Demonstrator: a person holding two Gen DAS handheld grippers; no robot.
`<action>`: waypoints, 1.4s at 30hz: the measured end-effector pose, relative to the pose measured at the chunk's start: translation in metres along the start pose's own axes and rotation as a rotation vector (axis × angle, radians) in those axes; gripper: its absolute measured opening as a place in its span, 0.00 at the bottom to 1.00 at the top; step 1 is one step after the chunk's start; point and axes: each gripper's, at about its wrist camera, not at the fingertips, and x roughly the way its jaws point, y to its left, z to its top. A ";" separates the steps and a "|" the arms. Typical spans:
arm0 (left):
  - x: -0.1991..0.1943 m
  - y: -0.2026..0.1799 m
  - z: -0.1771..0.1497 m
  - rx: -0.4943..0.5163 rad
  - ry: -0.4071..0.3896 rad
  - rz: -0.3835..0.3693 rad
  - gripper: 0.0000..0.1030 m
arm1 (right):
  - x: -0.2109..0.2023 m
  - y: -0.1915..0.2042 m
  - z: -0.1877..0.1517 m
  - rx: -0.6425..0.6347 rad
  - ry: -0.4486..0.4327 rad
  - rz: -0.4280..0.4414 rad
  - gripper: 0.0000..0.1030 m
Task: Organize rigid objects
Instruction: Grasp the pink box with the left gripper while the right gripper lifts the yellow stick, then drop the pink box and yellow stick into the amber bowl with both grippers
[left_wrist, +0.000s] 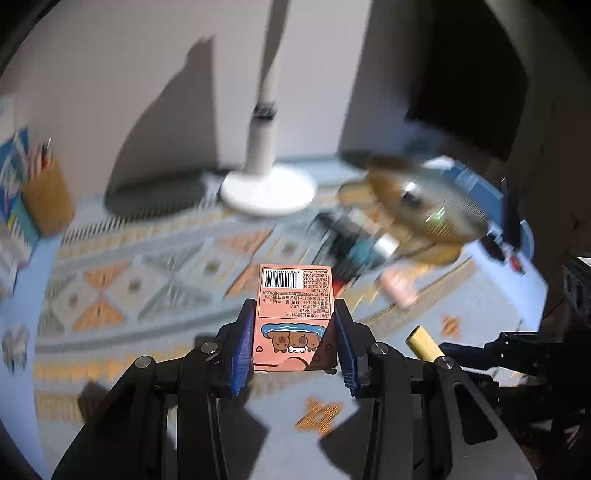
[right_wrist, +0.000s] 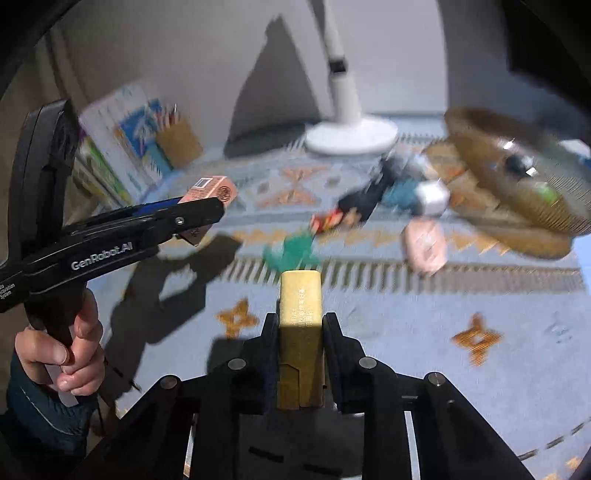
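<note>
The left gripper (left_wrist: 293, 345) is clamped on a pink box (left_wrist: 295, 306) with a barcode face; the right gripper (right_wrist: 299, 354) is clamped on a tan box (right_wrist: 300, 325). Both boxes hang clear above the patterned mat (left_wrist: 147, 284). Beyond them lies a blurred scatter of small items (right_wrist: 373, 206), then a woven basket (right_wrist: 517, 184) at far right. The carry step appears in hand; next, each box likely needs lowering into the basket before release.
</note>
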 end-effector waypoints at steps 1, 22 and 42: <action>-0.003 -0.006 0.010 0.011 -0.022 -0.011 0.36 | -0.013 -0.010 0.007 0.014 -0.036 -0.023 0.23; 0.208 -0.185 0.133 0.140 0.185 -0.240 0.36 | -0.017 -0.246 0.113 0.377 -0.038 -0.484 0.22; 0.143 -0.156 0.147 0.126 0.099 -0.253 0.64 | -0.061 -0.232 0.116 0.397 -0.147 -0.442 0.28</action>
